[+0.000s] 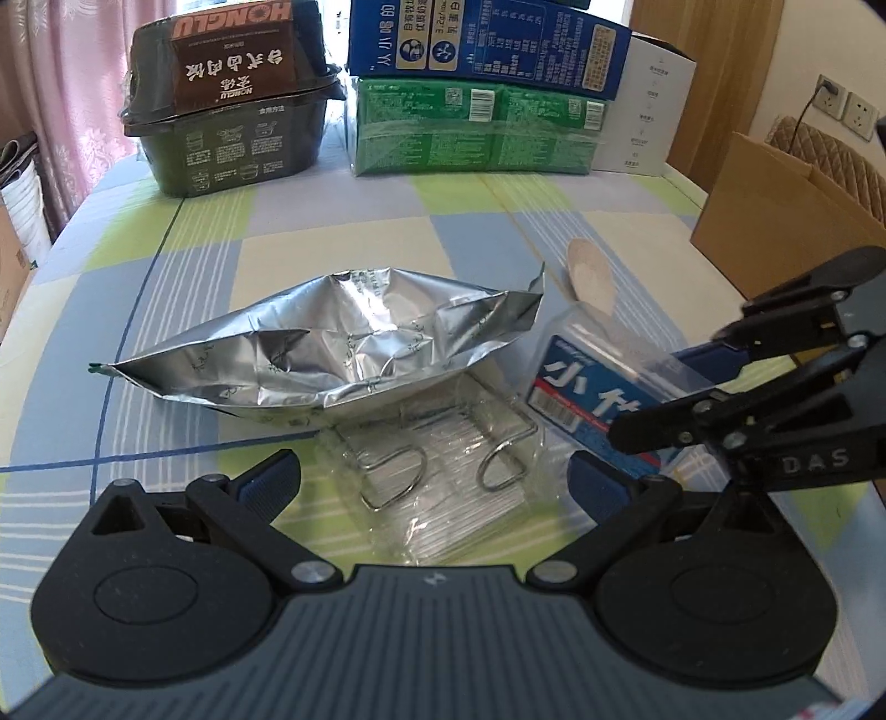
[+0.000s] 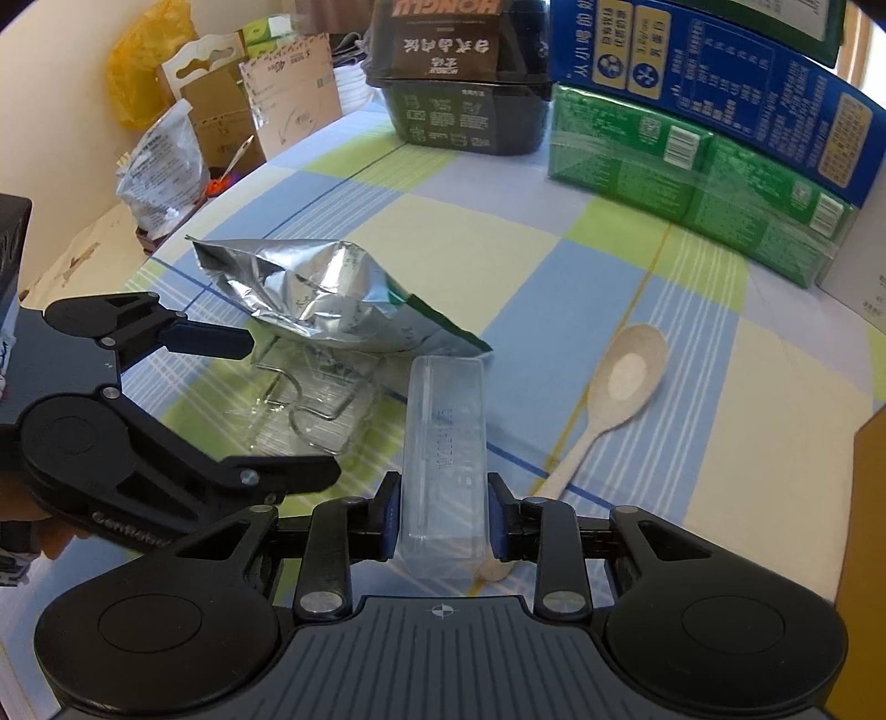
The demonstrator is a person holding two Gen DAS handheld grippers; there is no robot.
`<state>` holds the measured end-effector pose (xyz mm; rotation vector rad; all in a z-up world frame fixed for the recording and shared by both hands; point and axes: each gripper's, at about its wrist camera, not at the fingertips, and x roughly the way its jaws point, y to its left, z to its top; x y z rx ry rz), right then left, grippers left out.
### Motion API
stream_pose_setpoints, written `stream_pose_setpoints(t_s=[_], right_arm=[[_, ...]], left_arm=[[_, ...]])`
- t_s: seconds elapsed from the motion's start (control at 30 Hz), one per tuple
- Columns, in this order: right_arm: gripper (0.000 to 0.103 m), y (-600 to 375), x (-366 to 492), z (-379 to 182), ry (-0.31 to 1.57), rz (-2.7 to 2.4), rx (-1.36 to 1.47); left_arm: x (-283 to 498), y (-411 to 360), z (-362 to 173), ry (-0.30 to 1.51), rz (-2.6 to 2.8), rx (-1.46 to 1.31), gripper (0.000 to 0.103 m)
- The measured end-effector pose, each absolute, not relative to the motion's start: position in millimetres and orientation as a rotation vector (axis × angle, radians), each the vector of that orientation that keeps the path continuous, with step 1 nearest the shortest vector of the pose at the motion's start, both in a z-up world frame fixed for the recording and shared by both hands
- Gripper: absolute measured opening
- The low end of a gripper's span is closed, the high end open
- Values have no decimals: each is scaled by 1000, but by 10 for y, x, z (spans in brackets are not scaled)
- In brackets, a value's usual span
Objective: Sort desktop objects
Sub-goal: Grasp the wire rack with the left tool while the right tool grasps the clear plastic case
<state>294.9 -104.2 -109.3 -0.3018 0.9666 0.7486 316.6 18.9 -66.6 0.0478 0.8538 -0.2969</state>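
Note:
A clear plastic box [image 2: 443, 437] with a blue label [image 1: 587, 387] lies on the checked tablecloth, and my right gripper [image 2: 443, 520] is shut on its near end, both pads pressing its sides. My left gripper [image 1: 437, 479] is open just above a clear packet of wire hooks [image 1: 443, 476], one finger on each side of it. In the right wrist view the left gripper [image 2: 277, 410] hangs over that packet [image 2: 310, 404]. A crumpled silver foil bag [image 1: 332, 343] rests partly on the packet's far edge. A pale wooden spoon [image 2: 626, 382] lies right of the box, its handle end under the box.
At the table's far end stand a black food tub [image 1: 227, 111], green packs [image 1: 476, 127] under a blue carton [image 1: 487, 44], and a white box [image 1: 648, 111]. A cardboard box [image 1: 775, 221] stands past the right edge. Bags and cartons [image 2: 221, 111] crowd the left side.

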Motion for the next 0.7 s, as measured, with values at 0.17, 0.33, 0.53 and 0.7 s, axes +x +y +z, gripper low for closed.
stream_pose_setpoints(t_s=[0.17, 0.33, 0.53, 0.7], right_arm=[[28, -1146, 2979, -1060, 966, 736, -289], [28, -1209, 2975, -1042, 960, 729, -289], [28, -1225, 2935, -1053, 960, 727, -291], [28, -1235, 2852, -1021, 962, 734, -291]], left_arm=[[3192, 127, -680, 846, -301, 56, 97], [3253, 115, -686, 839, -248, 34, 90], [3297, 124, -697, 843, -204, 7, 74], [3142, 97, -667, 856, -228, 55, 64]])
